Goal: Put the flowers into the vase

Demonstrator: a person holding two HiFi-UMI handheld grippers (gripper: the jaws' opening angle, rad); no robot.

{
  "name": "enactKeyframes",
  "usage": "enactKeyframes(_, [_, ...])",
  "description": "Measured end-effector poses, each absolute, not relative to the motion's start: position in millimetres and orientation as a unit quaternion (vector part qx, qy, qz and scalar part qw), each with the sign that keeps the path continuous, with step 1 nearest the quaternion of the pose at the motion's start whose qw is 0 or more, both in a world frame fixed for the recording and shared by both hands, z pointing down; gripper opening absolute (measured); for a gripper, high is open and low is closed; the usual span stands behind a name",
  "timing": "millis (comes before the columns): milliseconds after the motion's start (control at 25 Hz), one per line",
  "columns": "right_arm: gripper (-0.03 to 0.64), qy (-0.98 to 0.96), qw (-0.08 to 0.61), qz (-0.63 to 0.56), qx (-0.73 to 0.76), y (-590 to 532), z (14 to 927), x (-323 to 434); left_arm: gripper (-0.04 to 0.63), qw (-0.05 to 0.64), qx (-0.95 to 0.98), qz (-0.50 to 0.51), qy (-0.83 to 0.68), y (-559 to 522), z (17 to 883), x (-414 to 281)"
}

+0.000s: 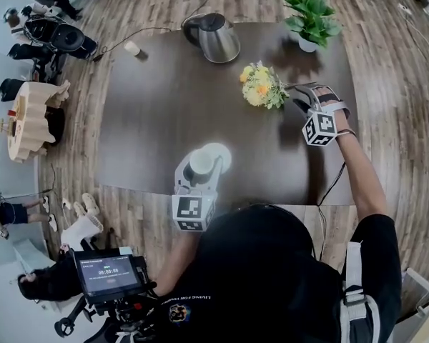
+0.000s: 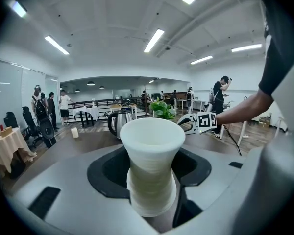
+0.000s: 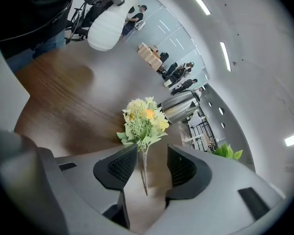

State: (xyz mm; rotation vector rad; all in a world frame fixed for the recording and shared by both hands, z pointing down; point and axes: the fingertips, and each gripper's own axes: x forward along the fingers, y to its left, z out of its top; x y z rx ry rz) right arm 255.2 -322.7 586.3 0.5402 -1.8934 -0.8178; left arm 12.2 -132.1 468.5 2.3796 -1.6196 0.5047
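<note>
White vase (image 2: 151, 153) clamped in left hand-held gripper (image 2: 152, 173)

Lower left of the frame, my screen (image 1: 108, 274) shows a timer, roughly 00:00:08. The white print on my shirt (image 1: 200, 298) is illegible.

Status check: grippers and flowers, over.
Left gripper shut on vase. Right gripper open; stem of flowers loose between fingers. Flowers lying on table. Nothing between flowers and vase.

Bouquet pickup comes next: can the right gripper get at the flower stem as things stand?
Probably yes: the right gripper has its jaws apart, the flower stem already between them, unpressed; nothing on the table blocks it.
</note>
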Motion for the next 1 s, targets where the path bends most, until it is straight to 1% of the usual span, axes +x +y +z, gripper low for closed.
enactKeyframes(600, [0.167, -0.757, 0.548, -0.309, 0.174, -380.5, 666.3, 260.9, 0.244, 0.142, 0.797, 0.179, -0.559, -145.1, 480.5, 1.4])
enactKeyframes(1000, [0.167, -0.754, 0.559, -0.304, 0.163, -393.9, 681.3, 254.1, 0.244, 0.148, 0.792, 0.185, -0.563, -146.7, 487.0, -3.6])
